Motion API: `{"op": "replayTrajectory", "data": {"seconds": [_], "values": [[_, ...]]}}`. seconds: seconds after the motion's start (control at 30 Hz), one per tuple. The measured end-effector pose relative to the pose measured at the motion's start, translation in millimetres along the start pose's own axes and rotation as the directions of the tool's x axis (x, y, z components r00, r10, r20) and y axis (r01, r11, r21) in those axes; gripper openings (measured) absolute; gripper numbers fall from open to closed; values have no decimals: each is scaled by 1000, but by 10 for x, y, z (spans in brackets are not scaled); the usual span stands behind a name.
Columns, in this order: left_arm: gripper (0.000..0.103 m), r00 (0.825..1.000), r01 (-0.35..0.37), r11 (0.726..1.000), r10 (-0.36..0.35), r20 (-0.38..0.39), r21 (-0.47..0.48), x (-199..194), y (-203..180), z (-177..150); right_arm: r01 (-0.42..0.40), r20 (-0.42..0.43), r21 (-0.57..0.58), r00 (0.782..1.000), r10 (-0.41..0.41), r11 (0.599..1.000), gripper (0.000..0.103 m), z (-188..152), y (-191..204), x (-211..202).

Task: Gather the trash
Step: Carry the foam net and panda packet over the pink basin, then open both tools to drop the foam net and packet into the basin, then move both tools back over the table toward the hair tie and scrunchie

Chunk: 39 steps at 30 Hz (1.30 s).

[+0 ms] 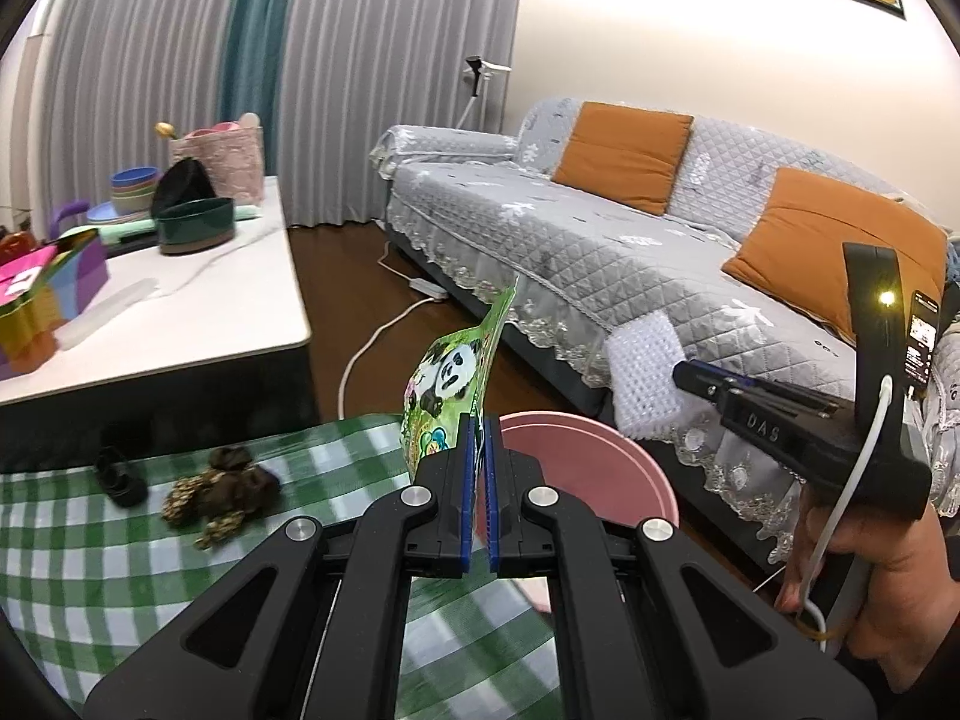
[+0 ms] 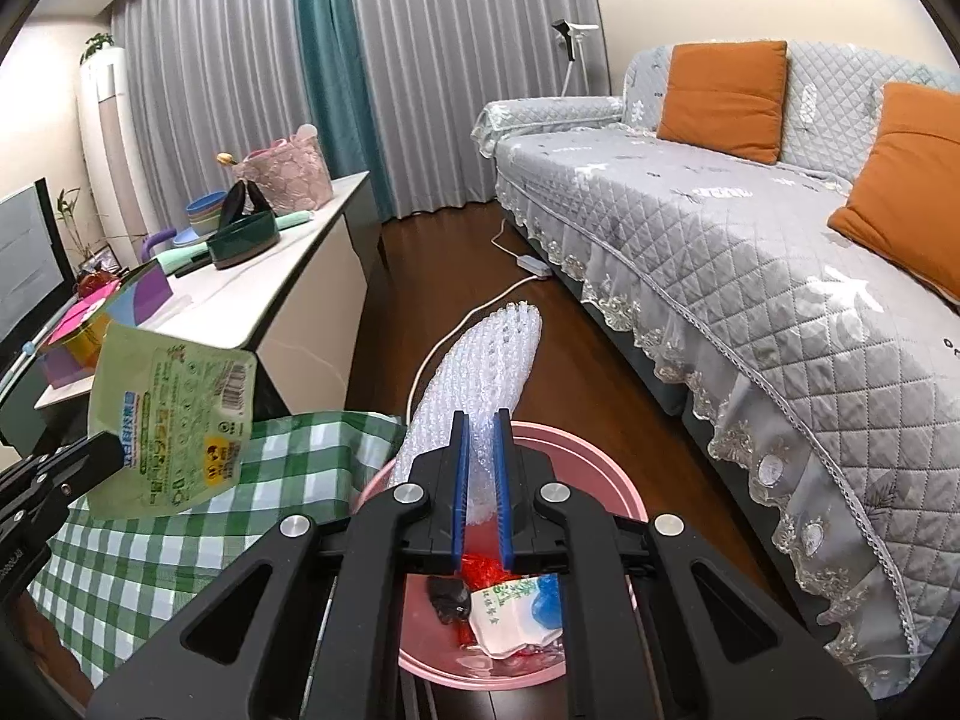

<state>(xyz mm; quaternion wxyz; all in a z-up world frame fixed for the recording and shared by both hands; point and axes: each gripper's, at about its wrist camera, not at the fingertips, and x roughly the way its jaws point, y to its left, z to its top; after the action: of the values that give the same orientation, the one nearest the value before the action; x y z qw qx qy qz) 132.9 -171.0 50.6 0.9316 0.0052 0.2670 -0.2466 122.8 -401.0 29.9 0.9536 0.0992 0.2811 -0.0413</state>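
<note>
Two grippers are at work here, and we start at the left side of the scene. Our left gripper (image 1: 478,480) has its blue pads clamped on a green panda snack pouch (image 1: 457,381), which stands up from the jaws; in the right wrist view the same pouch (image 2: 171,420) shows its printed back and hangs over the green checked cloth (image 2: 168,546). On that cloth, left of the gripper in the left wrist view, lie a small dark shoe-like item (image 1: 120,476) and a brown crumpled clump (image 1: 219,495), just beside each other. Farther left and behind stands a white marble-topped table (image 1: 198,312) carrying a dark green bowl (image 1: 195,225) and stacked coloured bowls (image 1: 133,189). Moving right, a pink bin (image 2: 606,474) sits on the dark wood floor beside the cloth-covered surface; inside it we see a red wrapper (image 2: 480,570), a black scrap (image 2: 449,597) and a white packet with green print (image 2: 510,612). Our right gripper (image 2: 480,480) is pinched on a sheet of white bubble wrap (image 2: 480,360), which rises from the pads above the bin's rim. Farthest right runs a grey quilted sofa (image 2: 750,252) with orange cushions (image 2: 723,96).
</note>
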Motion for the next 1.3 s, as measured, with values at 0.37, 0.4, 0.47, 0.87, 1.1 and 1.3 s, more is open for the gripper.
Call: {"op": "replayTrajectory", "data": {"seconds": [0.37, 0.4, 0.47, 0.87, 1.1, 1.3], "values": [[3, 993, 115, 993, -116, -38, -16, 499, -279, 54, 43, -49, 44, 998, -41, 998, 9, -83, -243, 173], [3, 991, 126, 992, -126, -42, -17, 531, -291, 56, 47, -58, 44, 997, -44, 998, 9, -96, -251, 199], [4, 987, 149, 989, -149, -58, -17, 606, -304, 52, 55, -75, 40, 996, -51, 998, 12, -117, -247, 238], [18, 994, 78, 995, -82, -72, -55, 371, -54, -116, 37, -57, 72, 998, -33, 997, 41, -66, -107, 212], [18, 999, -3, 996, 0, -36, -92, -103, 427, -243, -97, -9, 17, 995, 98, 995, 41, -47, 429, 91], [18, 995, -101, 981, 101, -9, -165, -433, 1005, -375, -222, -6, -62, 975, 222, 973, 41, -101, 954, 100]]}}
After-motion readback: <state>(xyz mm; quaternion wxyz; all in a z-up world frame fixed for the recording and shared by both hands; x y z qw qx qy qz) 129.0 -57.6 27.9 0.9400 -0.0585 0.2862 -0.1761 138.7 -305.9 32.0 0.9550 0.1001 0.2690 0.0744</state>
